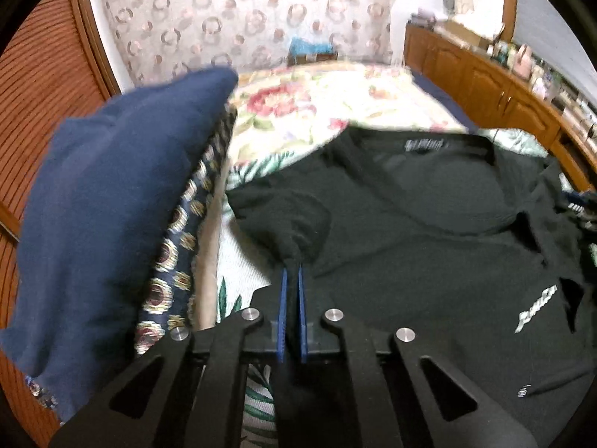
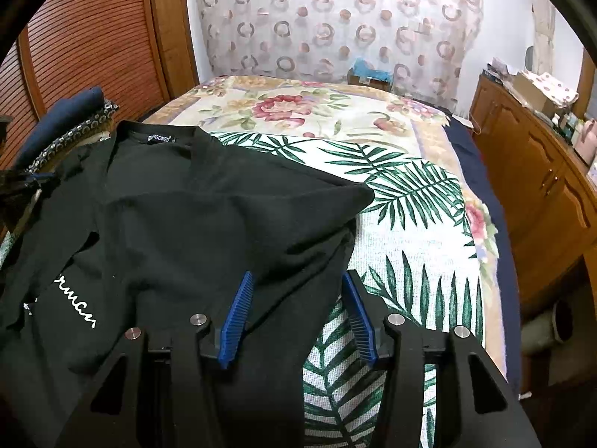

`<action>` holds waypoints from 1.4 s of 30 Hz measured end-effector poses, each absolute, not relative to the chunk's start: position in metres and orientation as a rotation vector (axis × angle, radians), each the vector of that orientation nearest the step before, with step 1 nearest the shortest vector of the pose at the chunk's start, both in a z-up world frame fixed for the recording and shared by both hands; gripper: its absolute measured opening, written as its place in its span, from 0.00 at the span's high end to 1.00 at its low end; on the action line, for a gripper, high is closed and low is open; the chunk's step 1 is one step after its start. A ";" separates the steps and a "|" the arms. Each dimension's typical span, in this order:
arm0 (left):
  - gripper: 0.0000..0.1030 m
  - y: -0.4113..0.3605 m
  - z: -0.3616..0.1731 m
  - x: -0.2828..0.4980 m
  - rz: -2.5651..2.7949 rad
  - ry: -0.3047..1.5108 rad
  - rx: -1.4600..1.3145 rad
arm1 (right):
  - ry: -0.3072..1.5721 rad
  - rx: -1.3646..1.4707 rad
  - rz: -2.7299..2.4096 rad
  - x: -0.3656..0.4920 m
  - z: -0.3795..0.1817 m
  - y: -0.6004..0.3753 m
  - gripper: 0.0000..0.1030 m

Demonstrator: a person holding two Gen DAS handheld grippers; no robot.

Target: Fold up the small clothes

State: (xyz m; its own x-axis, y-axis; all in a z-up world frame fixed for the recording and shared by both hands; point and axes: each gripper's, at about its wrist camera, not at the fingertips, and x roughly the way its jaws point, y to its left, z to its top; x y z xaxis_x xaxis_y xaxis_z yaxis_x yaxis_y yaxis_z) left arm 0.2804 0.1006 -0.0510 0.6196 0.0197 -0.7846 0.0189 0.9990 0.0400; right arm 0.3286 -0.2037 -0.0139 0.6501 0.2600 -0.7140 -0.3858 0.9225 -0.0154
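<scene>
A black T-shirt (image 1: 429,254) with white lettering lies spread on the leaf-print cloth of the bed (image 2: 410,246), neck opening toward the far side. My left gripper (image 1: 293,272) is shut on the shirt's left sleeve, its blue pads pinching a bunch of black fabric. In the right wrist view the shirt (image 2: 194,231) lies with its right sleeve folded in. My right gripper (image 2: 296,280) is open, its blue fingers (image 2: 238,310) astride the shirt's right edge, one over the fabric and one over the cloth. The left gripper shows faintly at the right view's left edge (image 2: 22,183).
A stack of folded clothes, dark blue on top (image 1: 112,194) with a patterned piece under it, stands left of the shirt. A floral bedspread (image 2: 306,112) covers the far bed. Wooden cabinets (image 2: 541,171) run along the right, a slatted wooden door (image 2: 93,37) on the left.
</scene>
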 end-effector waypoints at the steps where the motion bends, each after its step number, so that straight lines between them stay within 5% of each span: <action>1: 0.94 0.101 -0.045 0.277 -0.004 0.883 0.039 | 0.782 -0.172 0.368 0.329 -0.014 -0.204 0.49; 19: 0.94 0.088 -0.006 0.230 -0.111 0.741 0.002 | 0.830 -0.046 0.365 0.361 -0.009 -0.232 0.48; 21: 0.94 0.085 -0.001 0.226 -0.127 0.728 -0.008 | 0.826 -0.068 0.369 0.364 -0.009 -0.228 0.59; 23: 0.95 0.083 0.005 0.220 -0.140 0.712 -0.013 | 0.827 -0.077 0.419 0.365 -0.010 -0.221 0.90; 24: 0.95 0.081 0.008 0.216 -0.148 0.701 -0.015 | 0.837 -0.071 0.450 0.366 -0.010 -0.219 0.93; 42: 0.95 0.102 0.050 0.060 -0.187 0.513 -0.068 | 0.540 0.034 0.586 0.180 0.062 -0.275 0.95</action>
